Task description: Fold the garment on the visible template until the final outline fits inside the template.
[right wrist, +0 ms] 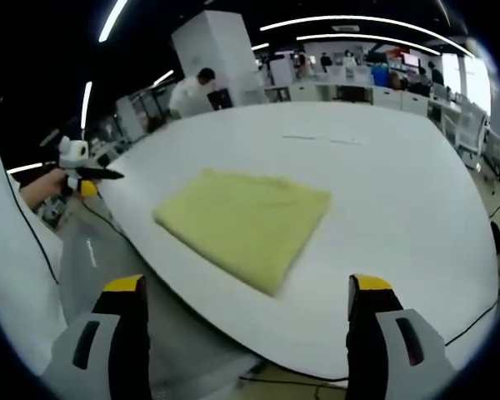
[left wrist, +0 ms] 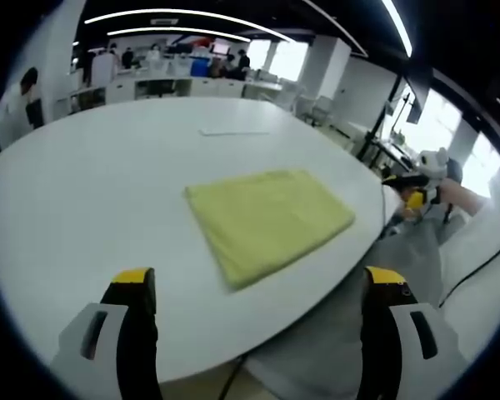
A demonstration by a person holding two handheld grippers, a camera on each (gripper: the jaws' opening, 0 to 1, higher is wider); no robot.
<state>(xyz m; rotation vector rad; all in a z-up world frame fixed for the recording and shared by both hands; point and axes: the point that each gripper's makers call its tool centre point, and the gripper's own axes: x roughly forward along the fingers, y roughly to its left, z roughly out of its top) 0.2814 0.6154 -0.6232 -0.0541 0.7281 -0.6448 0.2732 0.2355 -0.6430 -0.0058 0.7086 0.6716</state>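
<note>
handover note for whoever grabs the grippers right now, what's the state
Left gripper: open, empty, held back off the table edge.
Right gripper: open, empty, also back off the edge.
Garment: yellow, folded into a flat rectangle near the table's near edge; neither gripper touches it.
Template: I cannot make out its outline from these views, only faint marks on the table beyond the garment.
Done: folding looks finished.
Left: check the garment fits inside the template; refold if not.

The garment (left wrist: 267, 221) lies on the table (left wrist: 108, 183), ahead of and between the left gripper's (left wrist: 258, 287) jaws, near the table's edge.
</note>
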